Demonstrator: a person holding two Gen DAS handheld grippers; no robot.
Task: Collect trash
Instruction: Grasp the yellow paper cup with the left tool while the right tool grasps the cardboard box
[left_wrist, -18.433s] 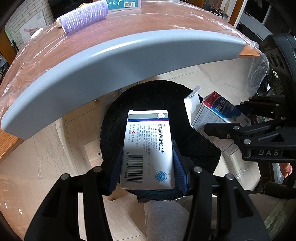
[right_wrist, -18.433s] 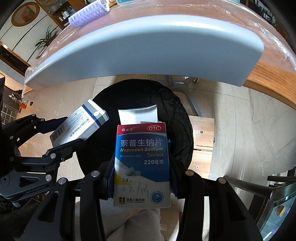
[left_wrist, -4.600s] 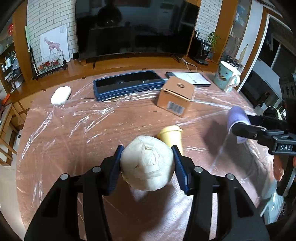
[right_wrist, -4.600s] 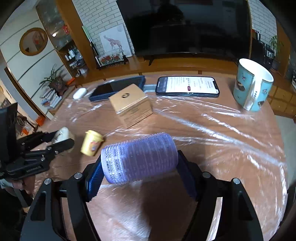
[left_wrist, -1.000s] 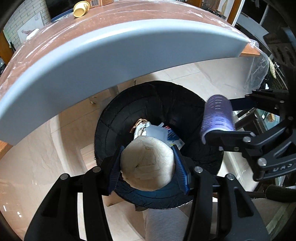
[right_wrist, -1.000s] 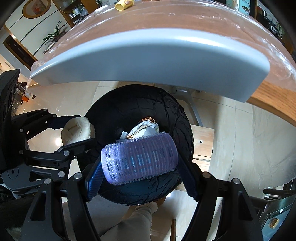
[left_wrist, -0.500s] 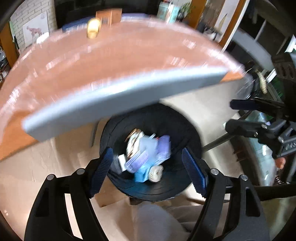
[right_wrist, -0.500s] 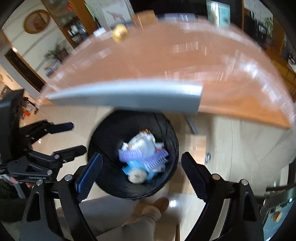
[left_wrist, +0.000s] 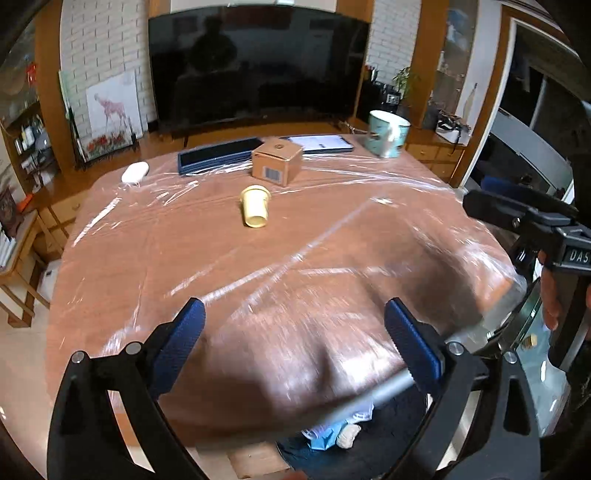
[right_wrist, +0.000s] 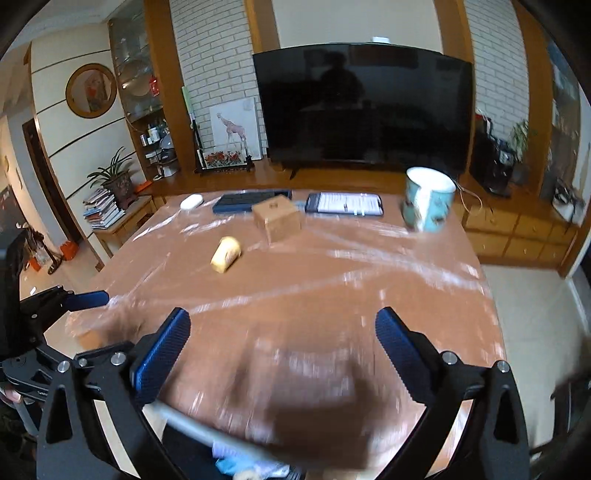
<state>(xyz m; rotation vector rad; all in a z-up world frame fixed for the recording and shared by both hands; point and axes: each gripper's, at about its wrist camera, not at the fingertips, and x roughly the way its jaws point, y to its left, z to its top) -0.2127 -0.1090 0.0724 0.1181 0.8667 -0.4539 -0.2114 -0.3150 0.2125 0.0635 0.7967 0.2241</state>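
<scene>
Above the table's near edge: you hold both tools empty.
Left gripper (left_wrist: 293, 343): jaws spread wide, nothing between them.
Right gripper (right_wrist: 282, 347): likewise parted, ready for the next pick.
Yellow cup (left_wrist: 254, 210): lying on its side mid-table, likely your next trash.
Bin (left_wrist: 388, 443): below the edge, under your reach, trash showing inside.

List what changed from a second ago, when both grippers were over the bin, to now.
Both grippers let go: the left gripper dropped the white crumpled paper ball and the right gripper the purple hair roller into the black trash bin. Both now stand open and empty, raised to face the plastic-covered wooden table. The yellow cup lying on its side, cardboard box and teal mug stayed put.
</scene>
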